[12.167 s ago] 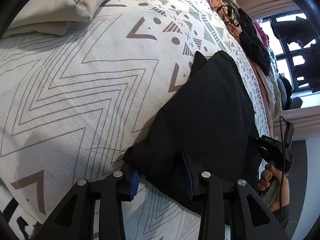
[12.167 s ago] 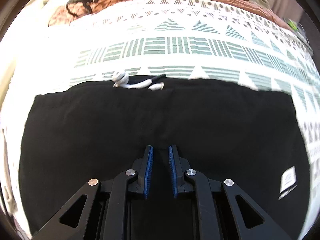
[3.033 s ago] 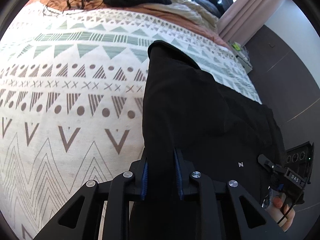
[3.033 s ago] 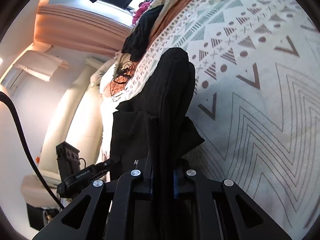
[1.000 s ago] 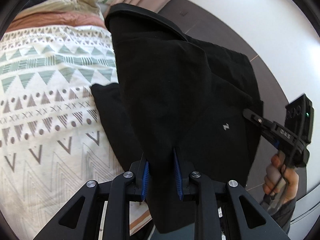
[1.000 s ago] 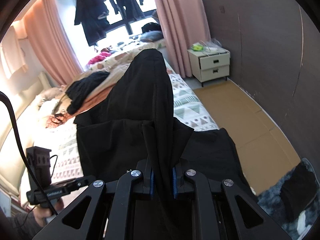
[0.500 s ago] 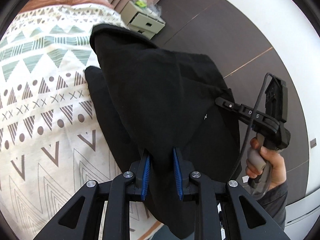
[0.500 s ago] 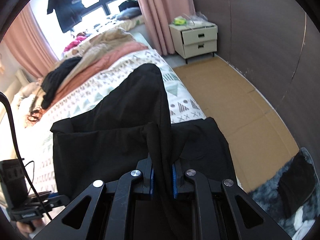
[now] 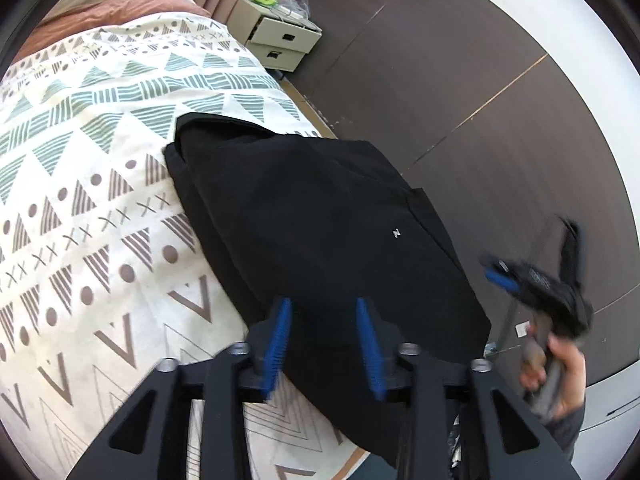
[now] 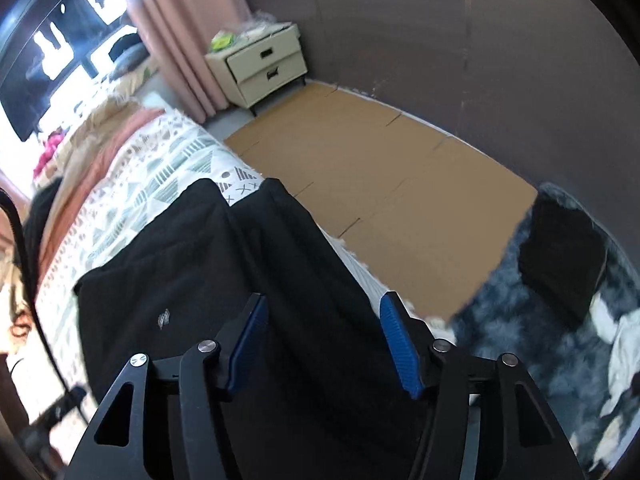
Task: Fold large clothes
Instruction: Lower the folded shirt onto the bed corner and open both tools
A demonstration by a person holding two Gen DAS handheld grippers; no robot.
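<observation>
A folded black garment (image 9: 320,216) with a small white logo lies on the patterned bedspread (image 9: 80,184) at the bed's foot edge, partly hanging over it. My left gripper (image 9: 324,316) is open just above its near end, holding nothing. My right gripper (image 10: 324,320) is open over the same garment (image 10: 200,280), also empty. In the left wrist view the right gripper (image 9: 516,280) shows blurred, held by a hand at the right, apart from the cloth.
A cream nightstand (image 10: 260,64) stands by pink curtains (image 10: 180,32). Brown cardboard floor (image 10: 380,208) runs beside the bed. A dark fluffy rug (image 10: 540,340) holds a black folded item (image 10: 560,256). Dark wall panels (image 9: 460,80) are close. Other clothes pile up far on the bed (image 10: 48,152).
Both grippers held the garment up, lowered it onto the bed edge, then opened and let go. The right gripper is drawing away from the cloth.
</observation>
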